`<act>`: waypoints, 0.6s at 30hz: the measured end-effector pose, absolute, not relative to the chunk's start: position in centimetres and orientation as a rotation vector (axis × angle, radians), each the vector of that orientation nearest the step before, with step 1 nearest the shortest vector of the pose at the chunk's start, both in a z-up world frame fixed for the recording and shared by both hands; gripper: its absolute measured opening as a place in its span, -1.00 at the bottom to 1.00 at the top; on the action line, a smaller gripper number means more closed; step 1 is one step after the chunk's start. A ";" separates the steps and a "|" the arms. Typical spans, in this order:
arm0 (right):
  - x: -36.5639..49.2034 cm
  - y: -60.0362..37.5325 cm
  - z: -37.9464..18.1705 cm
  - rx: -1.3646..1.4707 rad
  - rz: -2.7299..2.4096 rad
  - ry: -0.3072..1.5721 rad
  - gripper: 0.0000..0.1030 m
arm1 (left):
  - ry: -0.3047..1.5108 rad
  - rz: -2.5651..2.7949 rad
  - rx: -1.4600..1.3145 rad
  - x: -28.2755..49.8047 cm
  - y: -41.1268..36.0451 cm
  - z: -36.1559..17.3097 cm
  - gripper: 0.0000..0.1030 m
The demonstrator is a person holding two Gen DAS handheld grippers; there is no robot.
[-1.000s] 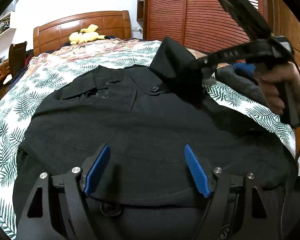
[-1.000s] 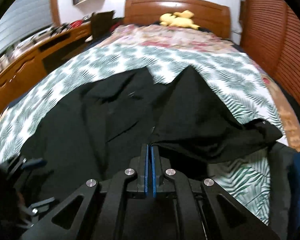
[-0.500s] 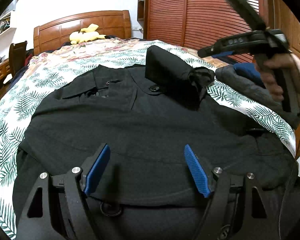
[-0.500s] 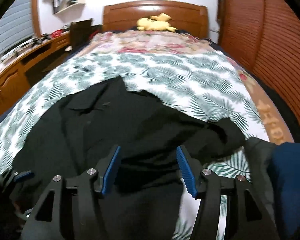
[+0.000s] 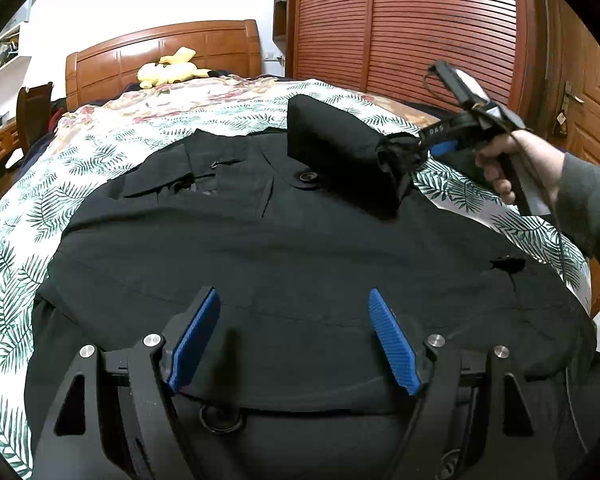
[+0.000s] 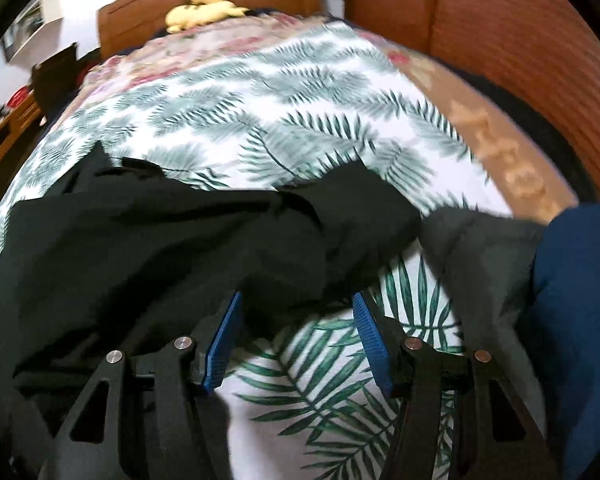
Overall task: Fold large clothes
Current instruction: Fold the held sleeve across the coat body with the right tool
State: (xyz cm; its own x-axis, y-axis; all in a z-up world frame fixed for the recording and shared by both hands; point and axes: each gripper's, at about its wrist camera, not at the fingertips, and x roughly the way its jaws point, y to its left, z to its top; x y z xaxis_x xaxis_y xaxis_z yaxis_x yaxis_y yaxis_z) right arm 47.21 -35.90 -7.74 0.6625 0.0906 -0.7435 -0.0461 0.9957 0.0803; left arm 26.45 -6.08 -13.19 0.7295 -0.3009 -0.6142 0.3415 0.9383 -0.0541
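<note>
Black coat (image 5: 284, 264) lies flat on the bed (image 5: 80, 168), sleeve (image 5: 340, 152) folded inward; left gripper (image 5: 294, 340) and right gripper (image 6: 296, 340) both spread.

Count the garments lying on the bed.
3, possibly more hidden. The black coat is spread across the leaf-print bedspread. A grey garment lies bunched at the bed's right edge, and a navy one sits just right of it, cut off by the frame.

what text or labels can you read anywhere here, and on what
"DAS" or close to it: small white letters on the right tool, partly blurred, so uncertain.
Pale orange letters woven into the blanket edge: too blurred to read.
Nothing readable on the black coat or the left tool.
</note>
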 end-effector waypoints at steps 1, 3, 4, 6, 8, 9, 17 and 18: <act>47.7 -36.1 -8.1 0.069 0.068 0.864 0.15 | 0.665 -0.354 0.066 26.5 -6.2 -13.2 0.51; 48.9 -36.7 -8.7 0.107 0.065 0.889 0.15 | 0.666 -0.354 0.067 26.5 -6.2 -13.2 0.51; 49.5 -36.9 -9.1 0.124 0.068 0.897 0.15 | 0.666 -0.353 0.067 26.5 -6.2 -13.2 0.51; 50.3 -37.0 -9.4 0.142 0.067 0.902 0.15 | 0.668 -0.354 0.066 26.5 -6.2 -13.3 0.51; 50.9 -36.9 -9.2 0.147 0.058 0.895 0.15 | 0.669 -0.354 0.065 26.5 -6.2 -13.3 0.51; 51.2 -37.0 -9.2 0.148 0.056 0.890 0.14 | 0.670 -0.354 0.065 26.5 -6.2 -13.3 0.51; 49.6 -34.5 -6.5 0.013 0.096 0.750 -0.84 | 0.664 -0.343 0.084 26.4 -6.5 -13.2 0.51; 48.9 -34.0 -5.8 -0.002 0.110 0.720 -0.85 | 0.660 -0.344 0.088 26.2 -6.5 -13.2 0.51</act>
